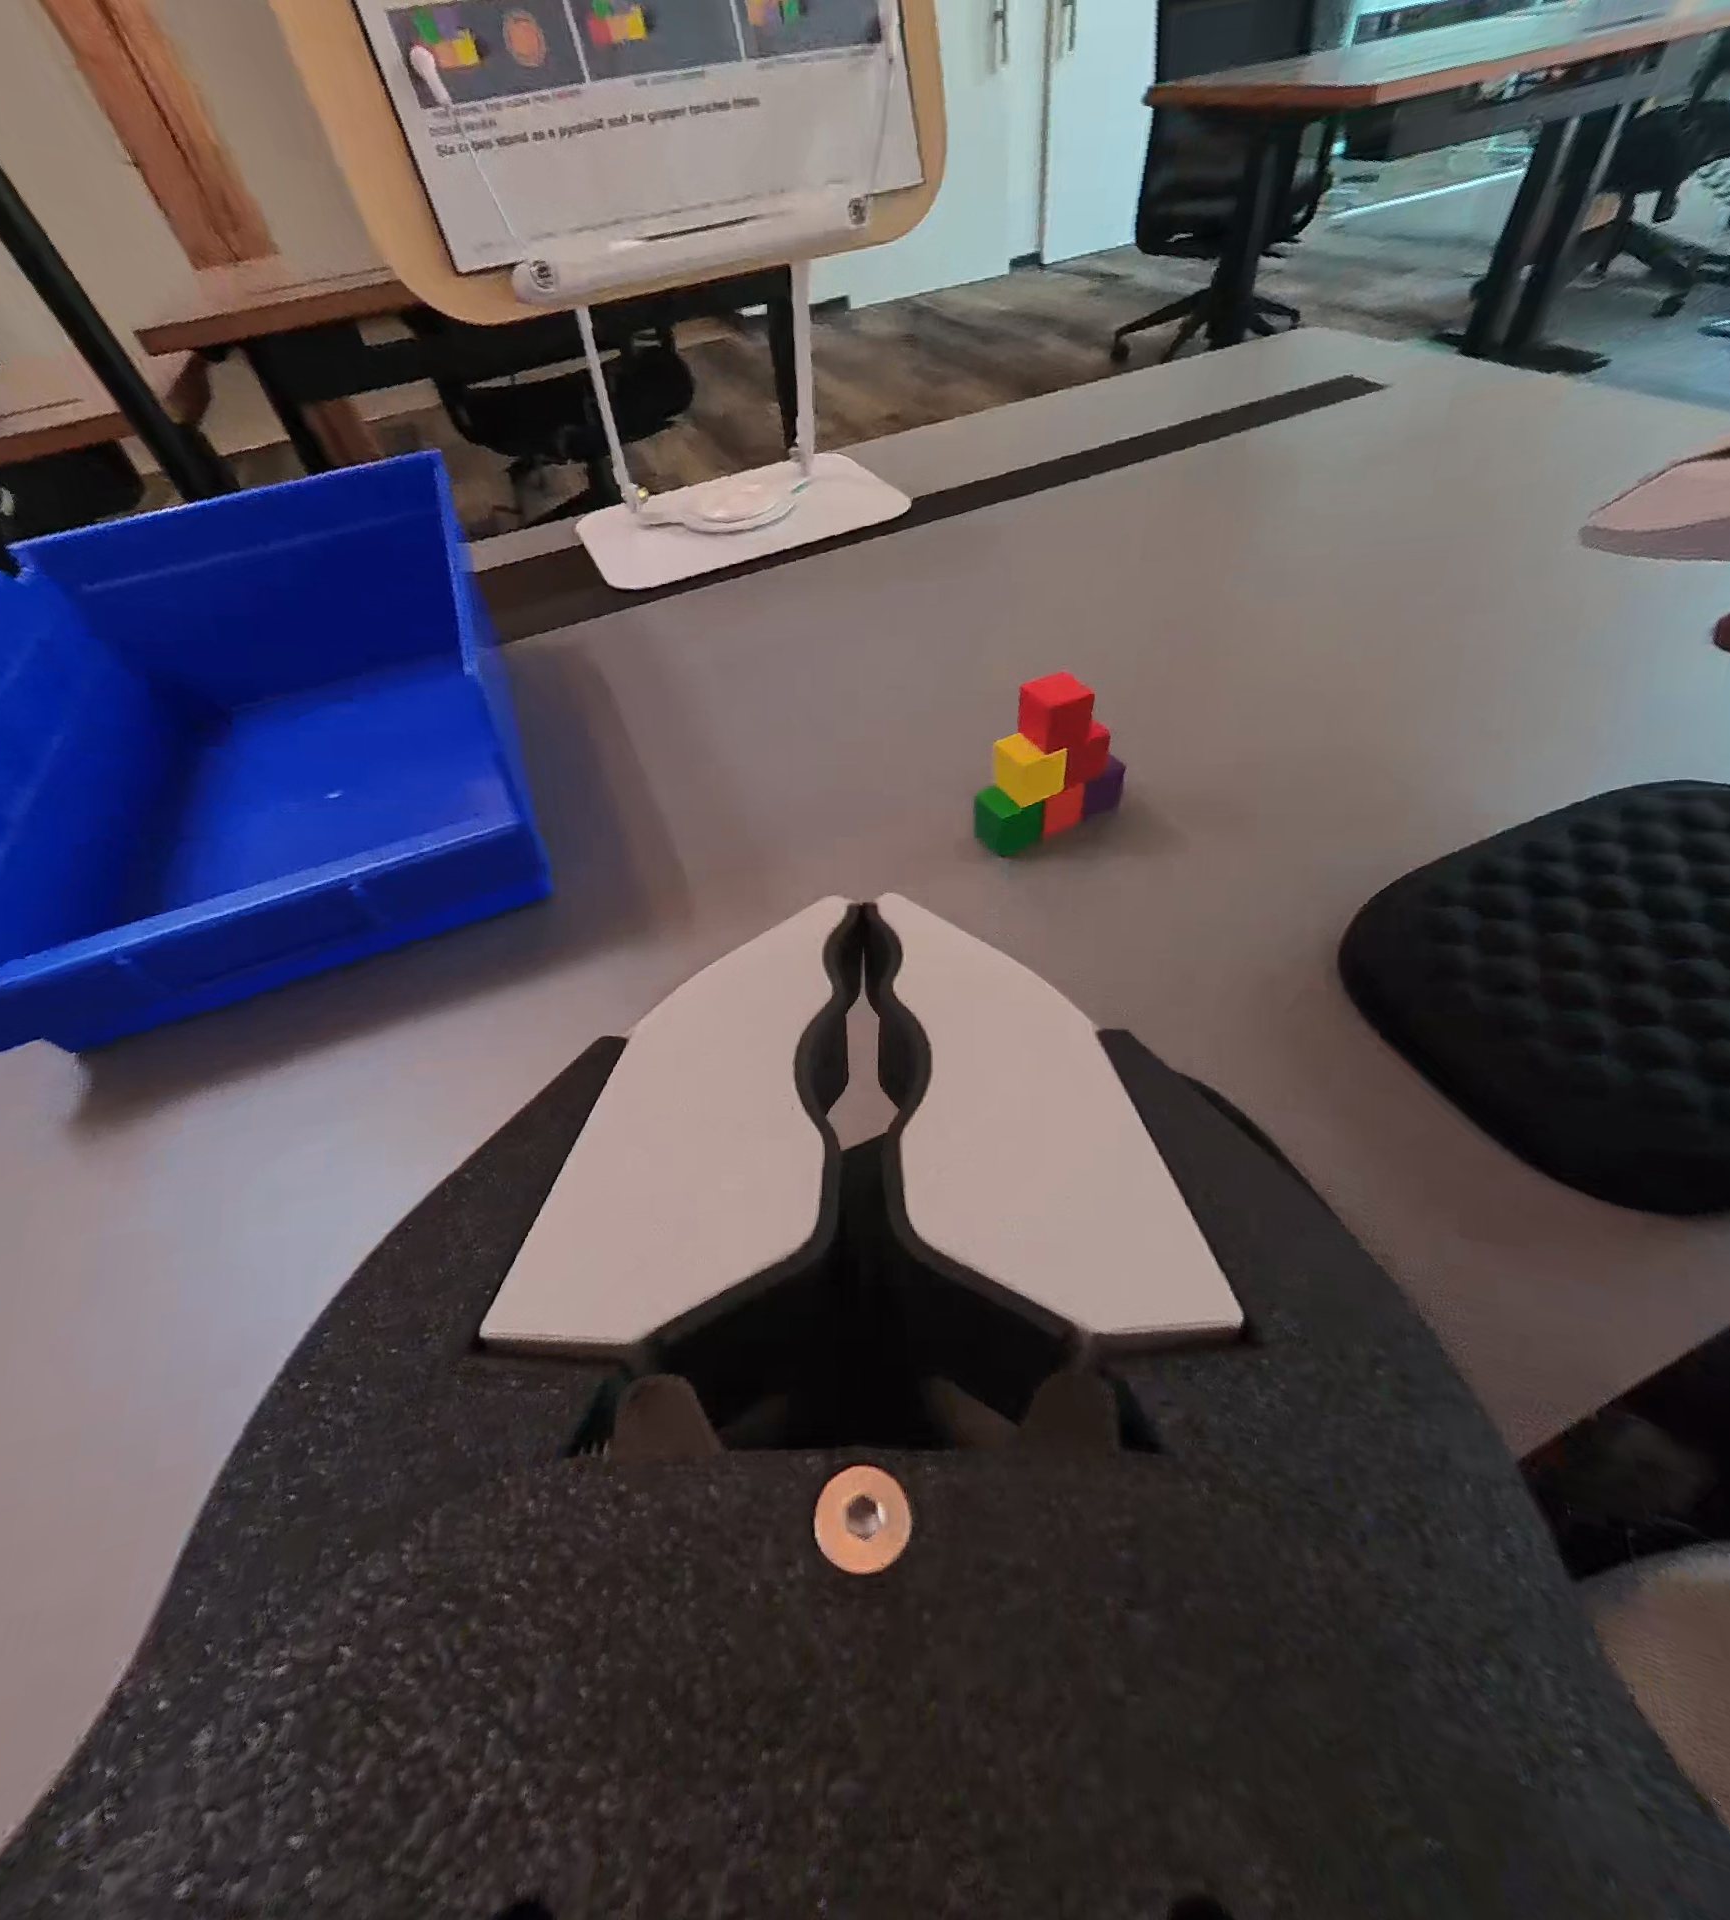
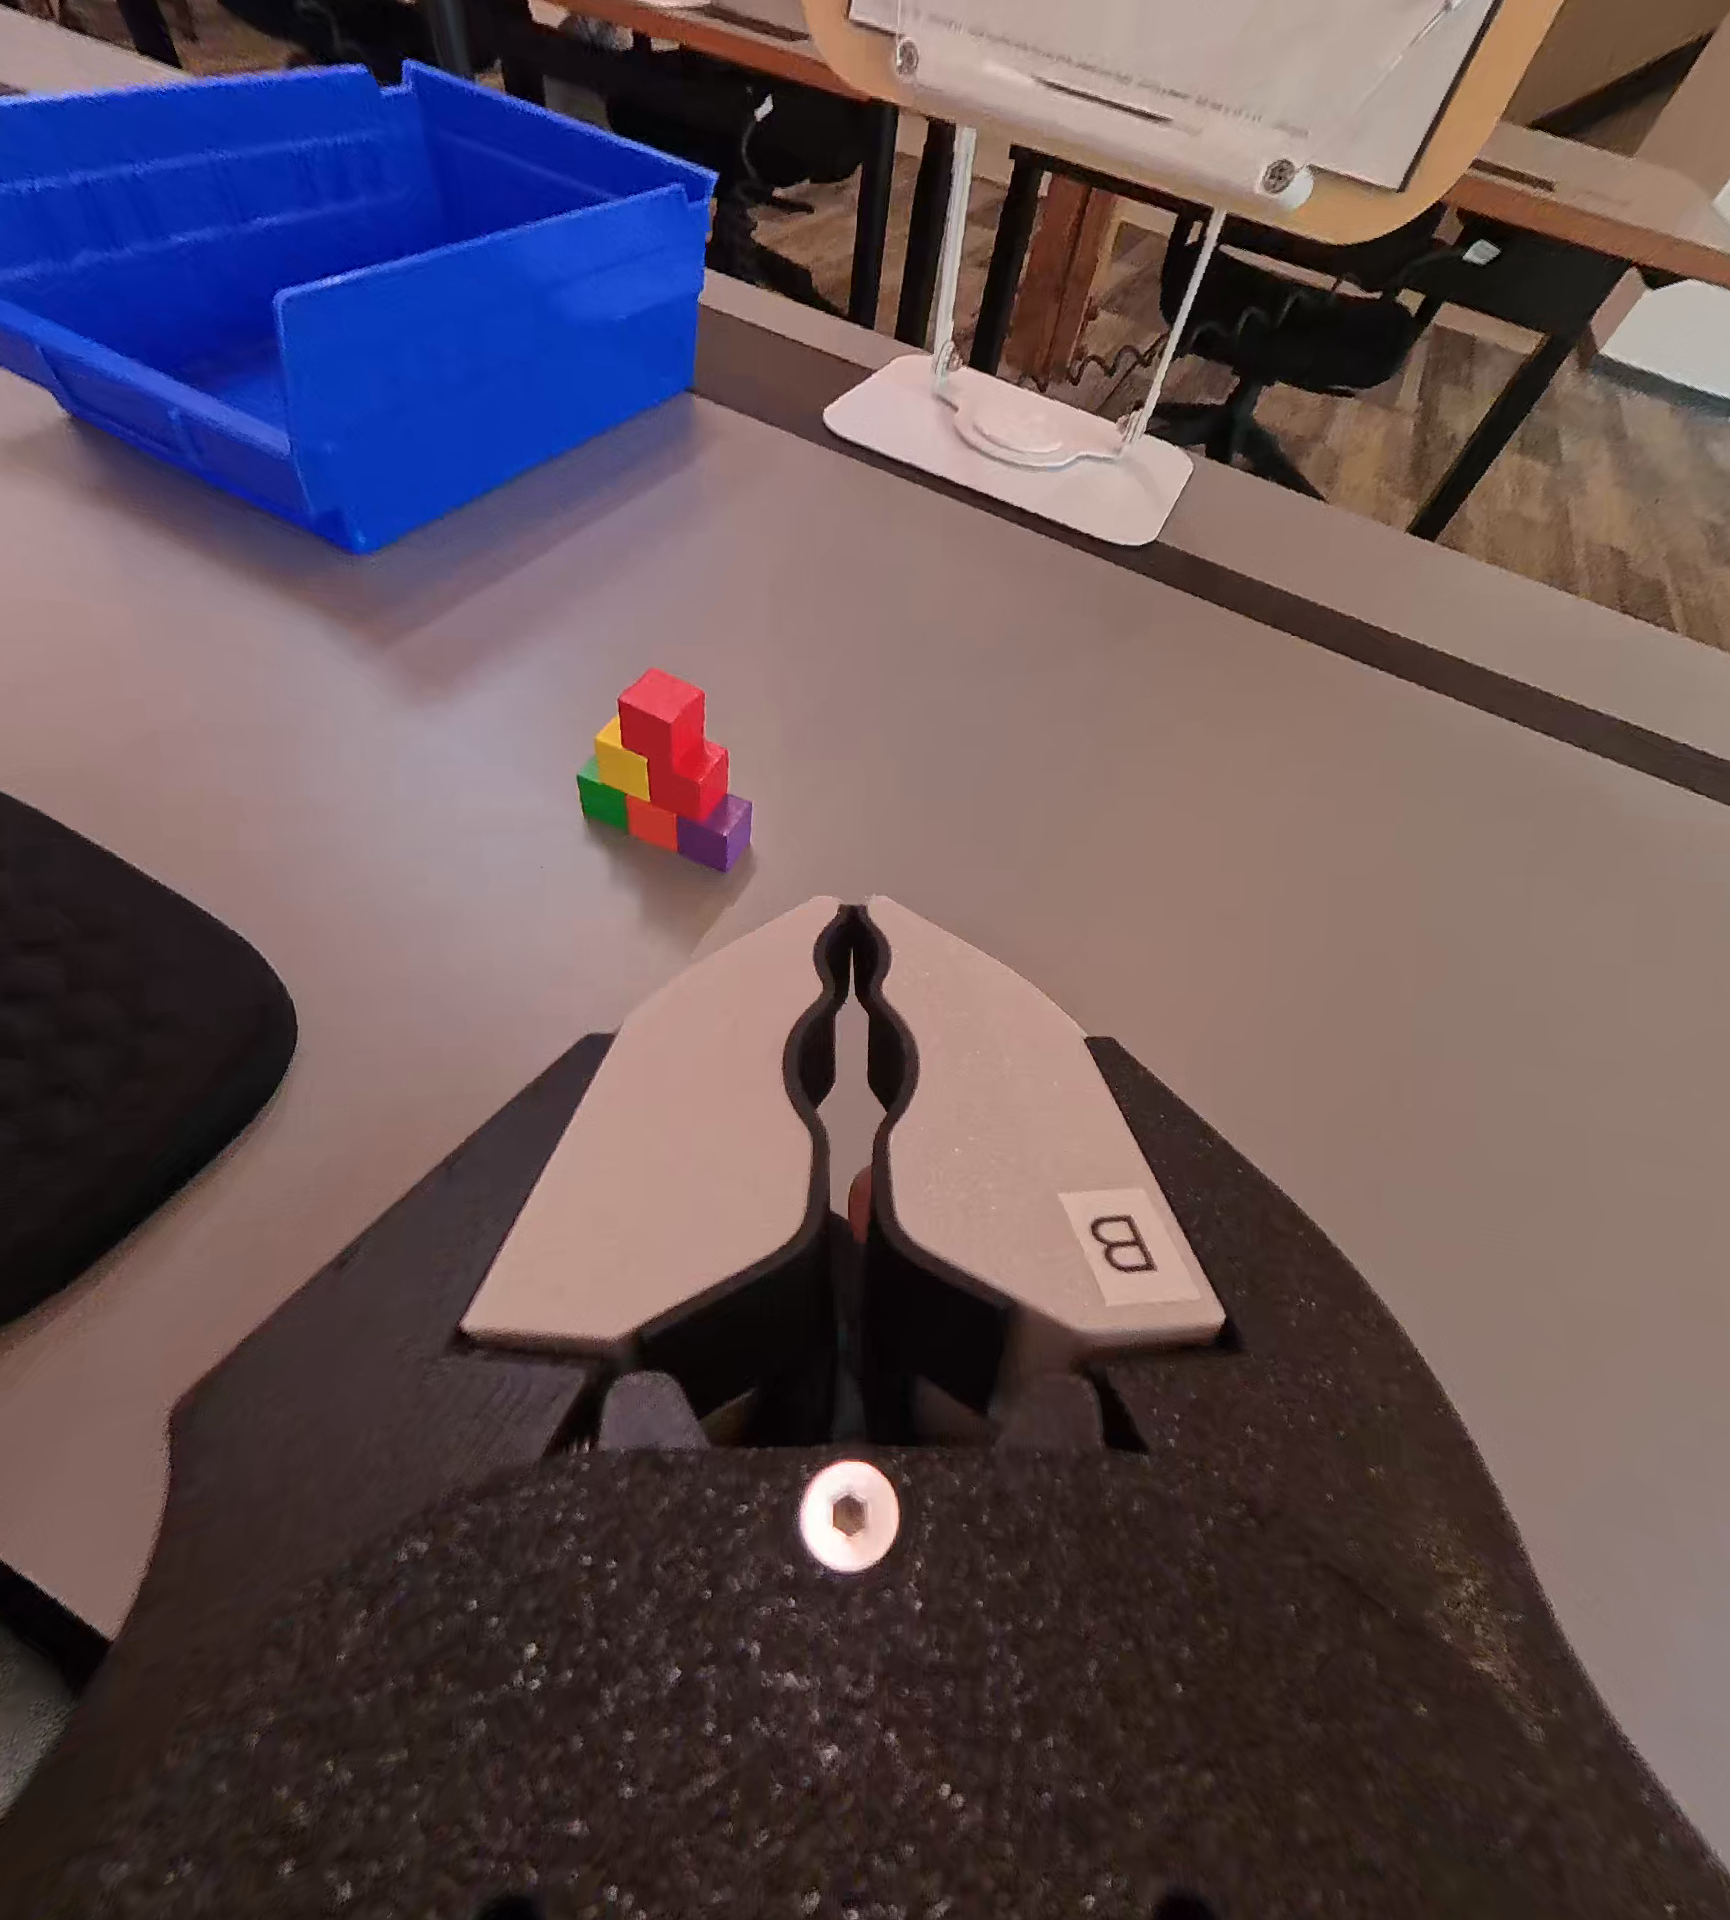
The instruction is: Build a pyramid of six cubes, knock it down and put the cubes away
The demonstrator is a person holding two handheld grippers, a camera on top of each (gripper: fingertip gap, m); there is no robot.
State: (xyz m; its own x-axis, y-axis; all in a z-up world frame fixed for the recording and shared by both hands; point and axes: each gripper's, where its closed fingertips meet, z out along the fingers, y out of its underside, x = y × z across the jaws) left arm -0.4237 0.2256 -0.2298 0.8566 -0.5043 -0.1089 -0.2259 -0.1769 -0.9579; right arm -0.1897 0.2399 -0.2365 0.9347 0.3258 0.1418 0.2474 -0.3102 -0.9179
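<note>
A pyramid of six small cubes (image 1: pixel 1046 764) stands on the grey table. Its bottom row is green, orange and purple, the middle row is yellow and red, and a red cube (image 1: pixel 1054 709) tops it. It also shows in the right wrist view (image 2: pixel 666 771). My left gripper (image 1: pixel 865 910) is shut and empty, a short way in front of the pyramid and to its left. My right gripper (image 2: pixel 853 912) is shut and empty, just in front of the purple cube (image 2: pixel 715 831) and to its right. The right gripper's tip (image 1: pixel 1713 514) shows at the right edge of the left wrist view.
An empty blue bin (image 1: pixel 217 748) stands on the table left of the pyramid, and shows at the far left in the right wrist view (image 2: pixel 321 291). A black padded mat (image 1: pixel 1609 987) lies near the front edge. A white stand holding an instruction sheet (image 1: pixel 741 520) stands at the back edge. One gripper's finger ends stand about 25 centimeters off the other's. The red cube (image 1: pixel 1054 709) is about 15 centimeters from my right fingertips. The right camera catches it too, in the right wrist view (image 2: pixel 634 707).
</note>
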